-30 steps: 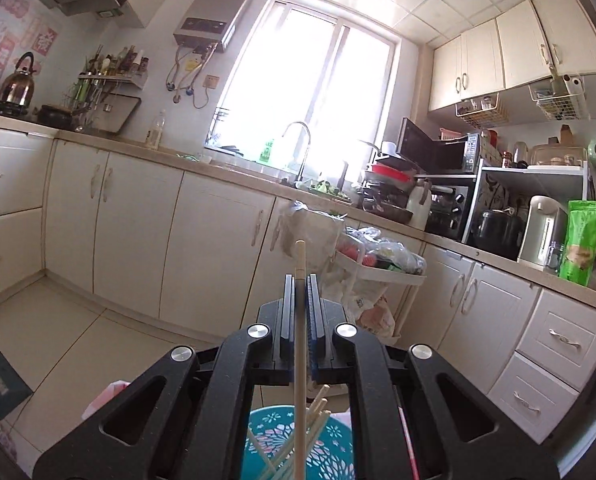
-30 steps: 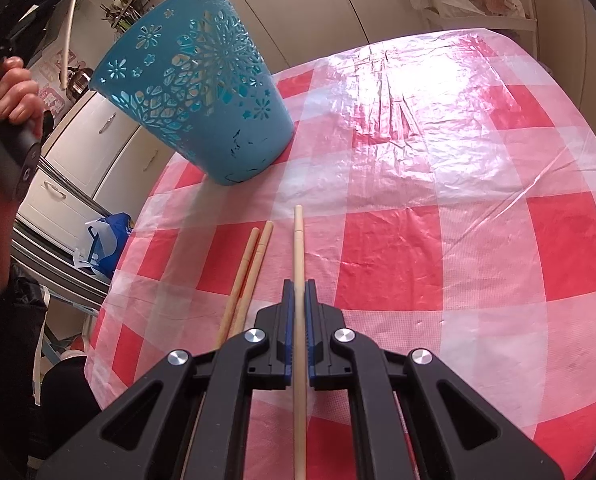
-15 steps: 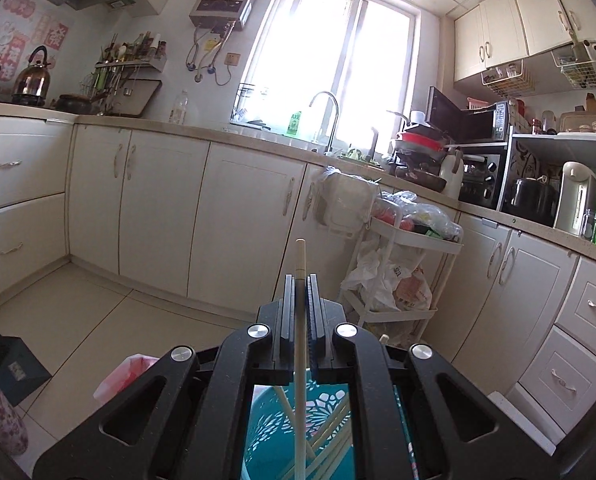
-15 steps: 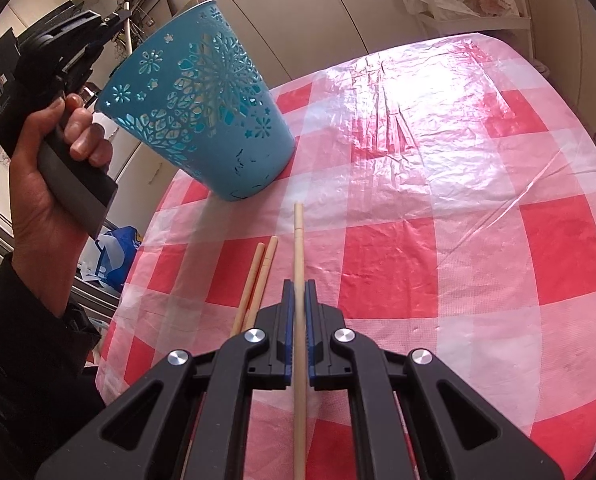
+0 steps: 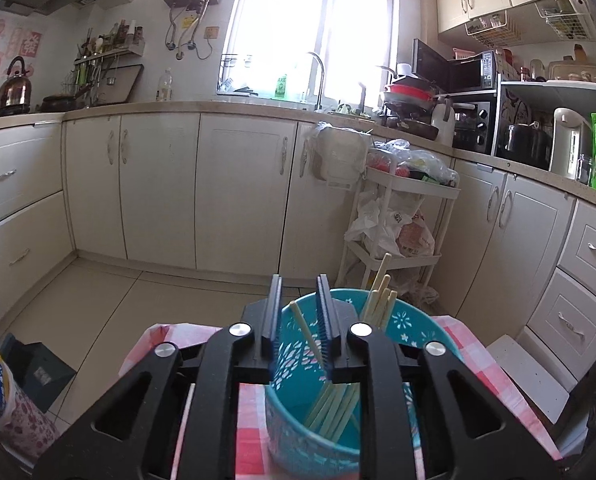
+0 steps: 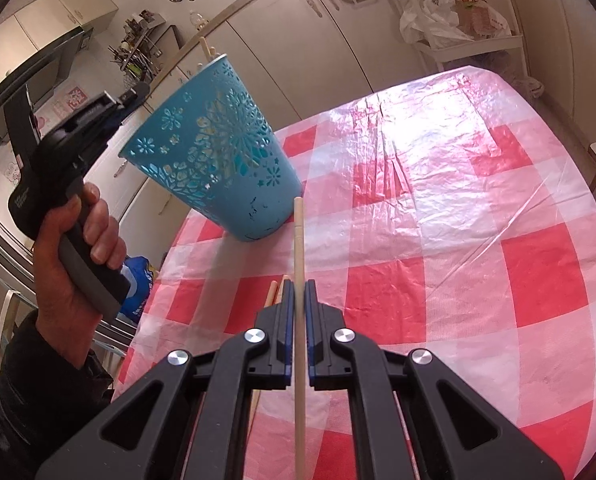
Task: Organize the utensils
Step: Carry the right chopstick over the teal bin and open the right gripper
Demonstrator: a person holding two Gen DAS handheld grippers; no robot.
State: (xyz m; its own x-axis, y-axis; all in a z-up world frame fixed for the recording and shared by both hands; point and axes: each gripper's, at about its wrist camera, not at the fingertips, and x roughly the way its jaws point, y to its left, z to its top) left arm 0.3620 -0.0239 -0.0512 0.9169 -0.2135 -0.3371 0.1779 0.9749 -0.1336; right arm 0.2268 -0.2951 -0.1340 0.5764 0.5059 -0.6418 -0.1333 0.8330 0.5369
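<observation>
Status of sorting: partly complete. The teal perforated plastic basket with snowflake cut-outs [image 5: 410, 330] stands on the worktop covered in red-and-white checked plastic cloth [image 6: 438, 216], near its far left edge. Inside it, several pale wooden chopsticks [image 5: 380, 294] lean against the far rim, with more shafts visible lower in the basket; an exact count cannot be made.

The left hand-held gripper [image 5: 298, 312] is poised directly above the basket mouth. Its jaws stand apart with nothing between them; one slanted chopstick in the basket shows through the gap but is not gripped. In the right wrist view the same tool appears beside the basket rim, carried in the person's left hand [image 6: 82, 248].

The right hand-held gripper [image 6: 297, 304] is closed on a single light wooden chopstick [image 6: 298, 240], which runs straight out along its fingers, tip pointing toward the basket base.

Outstanding: the held chopstick has yet to go into the basket, and two further loose wooden chopsticks [image 6: 276, 290] lie on the cloth just left of the right gripper's fingers, largely hidden by it. No other utensils are visible on the exposed cloth.
</observation>
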